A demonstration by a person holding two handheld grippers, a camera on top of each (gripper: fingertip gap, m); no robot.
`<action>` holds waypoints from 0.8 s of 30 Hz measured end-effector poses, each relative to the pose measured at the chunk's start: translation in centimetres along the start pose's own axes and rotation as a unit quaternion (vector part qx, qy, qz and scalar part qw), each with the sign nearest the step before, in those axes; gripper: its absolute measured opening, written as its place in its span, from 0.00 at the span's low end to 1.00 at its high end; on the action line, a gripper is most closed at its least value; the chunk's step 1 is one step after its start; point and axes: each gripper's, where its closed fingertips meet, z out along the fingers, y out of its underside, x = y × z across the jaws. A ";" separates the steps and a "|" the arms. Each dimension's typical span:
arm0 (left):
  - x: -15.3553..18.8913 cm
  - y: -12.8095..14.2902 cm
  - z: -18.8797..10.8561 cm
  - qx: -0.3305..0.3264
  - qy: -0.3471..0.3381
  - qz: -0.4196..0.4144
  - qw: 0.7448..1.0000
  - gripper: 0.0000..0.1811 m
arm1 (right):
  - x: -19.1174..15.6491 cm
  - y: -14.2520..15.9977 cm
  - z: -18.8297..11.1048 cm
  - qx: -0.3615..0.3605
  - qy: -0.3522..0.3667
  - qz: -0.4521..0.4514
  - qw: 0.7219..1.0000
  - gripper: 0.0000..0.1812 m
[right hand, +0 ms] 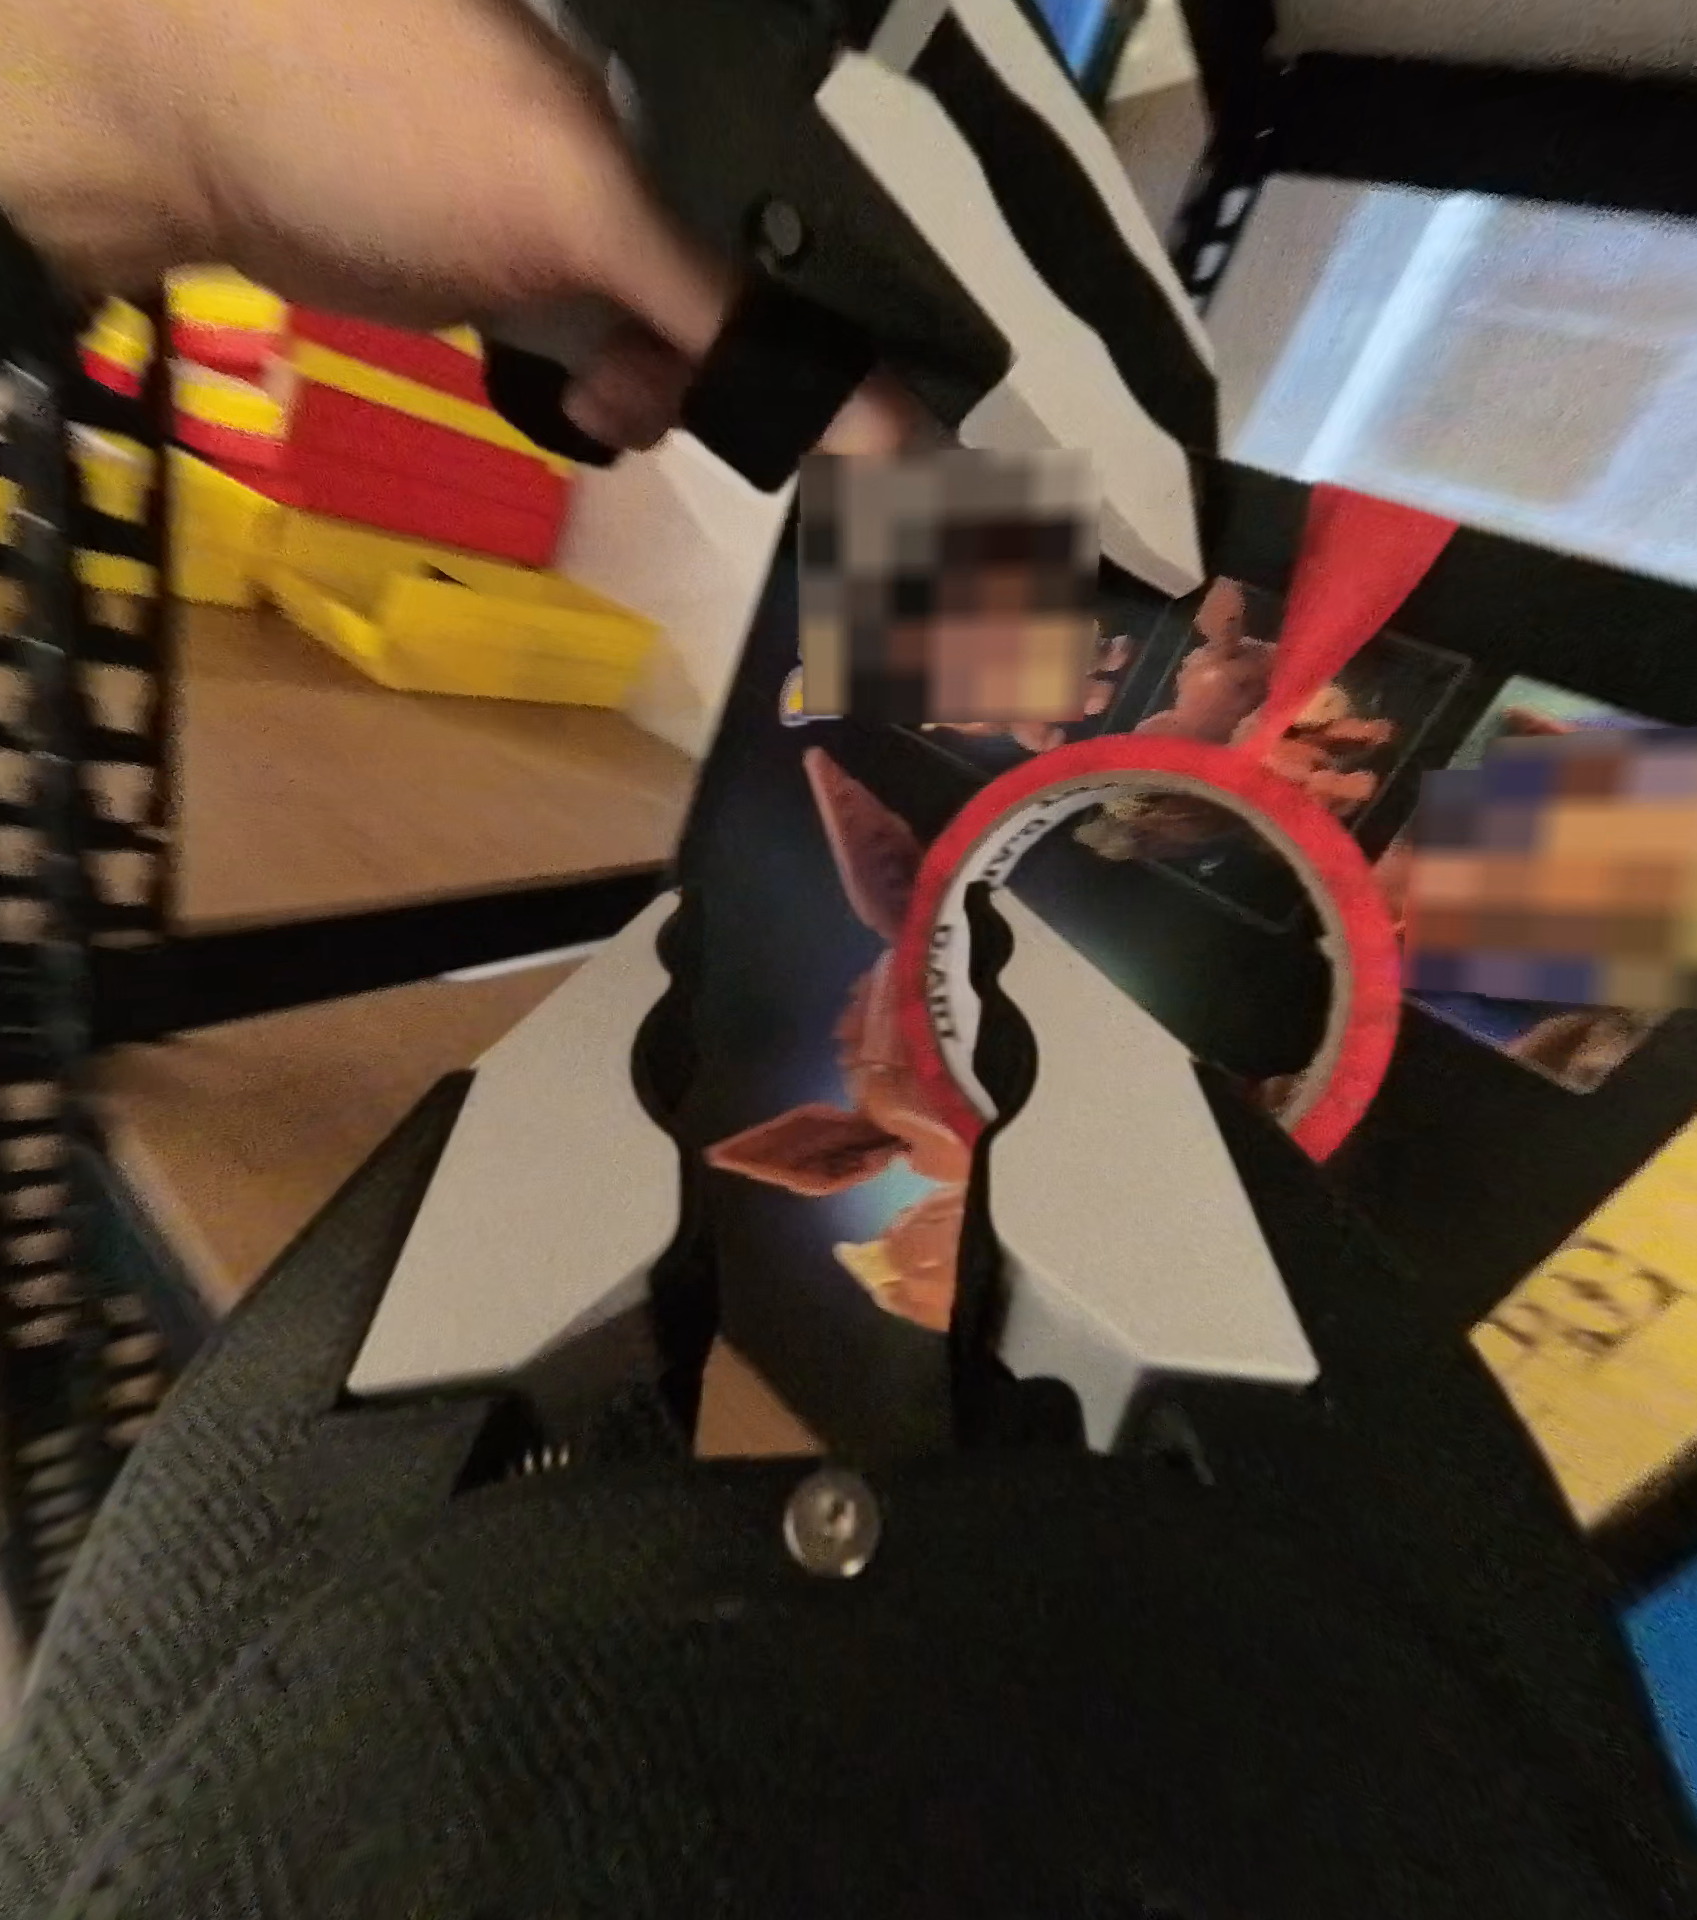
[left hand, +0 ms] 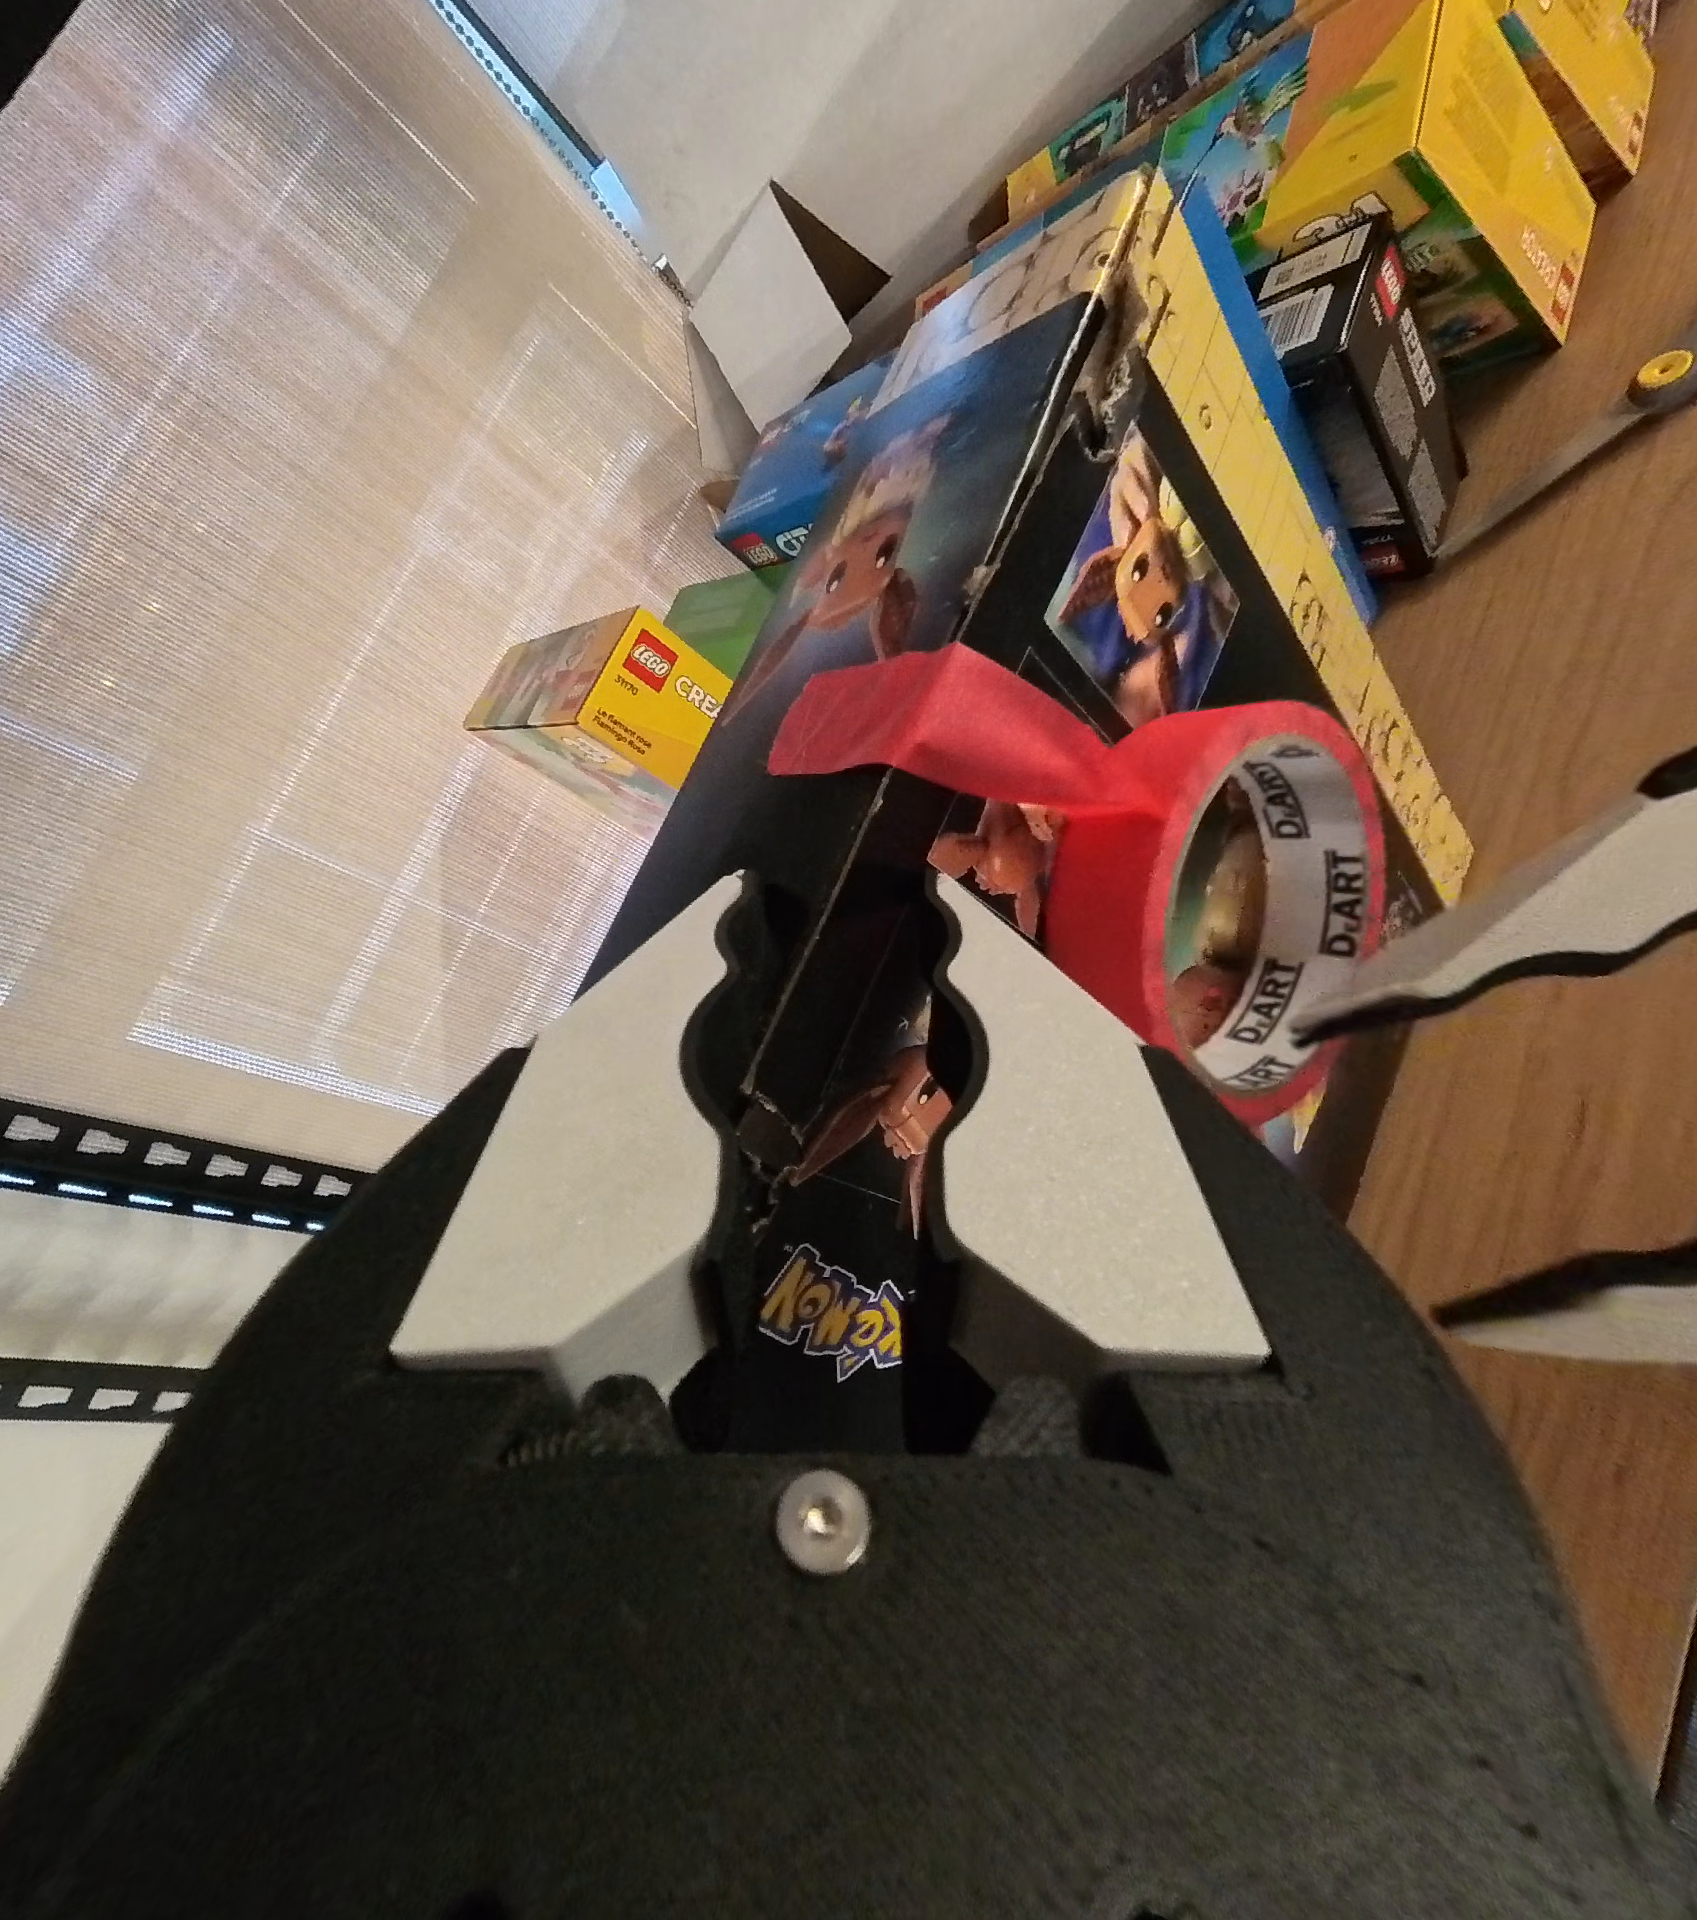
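Left tool [left hand: 828, 1049] clenched on the edge of a black box [left hand: 937, 665] at frame centre, right tool [right hand: 828, 1029] parted with one finger inside the red tape roll [right hand: 1150, 940] (strip stuck over the box edge), wooden table [left hand: 1592, 1039] at right.

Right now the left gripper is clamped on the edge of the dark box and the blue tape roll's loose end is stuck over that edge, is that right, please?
Not quite: the tape roll is red, not blue, as the left wrist view shows. The rest holds: the left gripper is clamped on the dark box edge, with the roll's loose end stuck over it.
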 end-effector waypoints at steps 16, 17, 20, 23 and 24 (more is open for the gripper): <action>0.2 0.0 -0.1 0.006 -0.004 0.007 1.000 0.16 | -0.8 -4.4 -3.9 0.107 -0.220 0.288 0.926 0.04; 0.2 0.0 -0.2 0.007 -0.005 0.008 1.000 0.16 | -0.6 -4.5 -4.4 0.103 -0.254 0.333 0.902 0.04; 0.2 0.0 -0.1 0.006 -0.004 0.008 1.000 0.16 | 0.3 -4.6 -5.6 0.099 -0.321 0.415 0.845 0.04; 0.2 0.0 -0.1 0.007 -0.003 0.007 1.000 0.16 | 0.9 -4.3 -6.4 0.090 -0.357 0.423 0.828 0.04; 0.2 0.0 -0.1 0.007 -0.004 0.008 1.000 0.16 | 0.9 -4.0 -6.4 0.074 -0.369 0.432 0.820 0.04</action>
